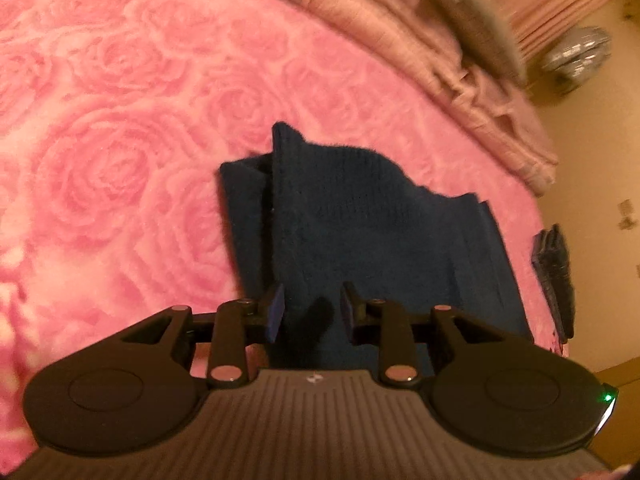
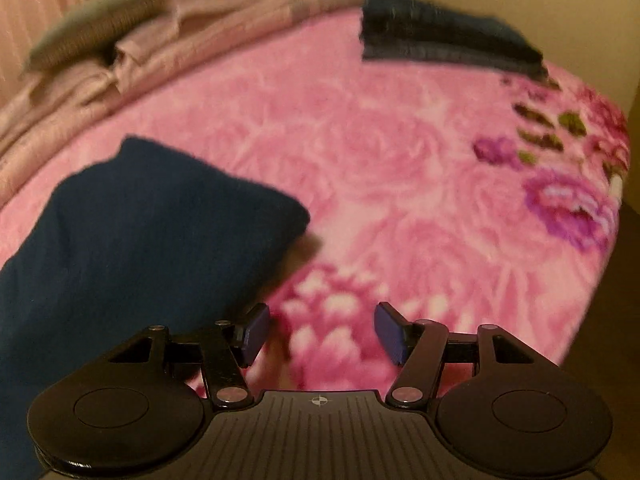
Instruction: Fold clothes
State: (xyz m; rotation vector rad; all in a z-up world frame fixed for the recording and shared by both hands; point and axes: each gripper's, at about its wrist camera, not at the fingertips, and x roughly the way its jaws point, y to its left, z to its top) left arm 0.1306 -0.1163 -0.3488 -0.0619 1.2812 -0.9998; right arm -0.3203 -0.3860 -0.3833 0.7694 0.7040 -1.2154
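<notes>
A dark navy knit garment (image 1: pixel 352 220) lies partly folded on the pink rose-patterned blanket (image 1: pixel 120 140), one flap turned over along its left side. My left gripper (image 1: pixel 312 312) hovers open over the garment's near end, nothing between its blue pads. In the right wrist view the same navy garment (image 2: pixel 132 232) fills the left side. My right gripper (image 2: pixel 320 334) stands open just right of its near edge, over bare blanket (image 2: pixel 400 200), holding nothing.
A crumpled dusty-pink cover (image 1: pixel 400 28) and a grey pillow (image 1: pixel 468 16) lie at the bed's far edge. A folded dark stack (image 2: pixel 448 36) rests at the far right corner of the bed; the dark stack (image 1: pixel 554 276) also shows at the bed's right edge. Beyond is tan floor.
</notes>
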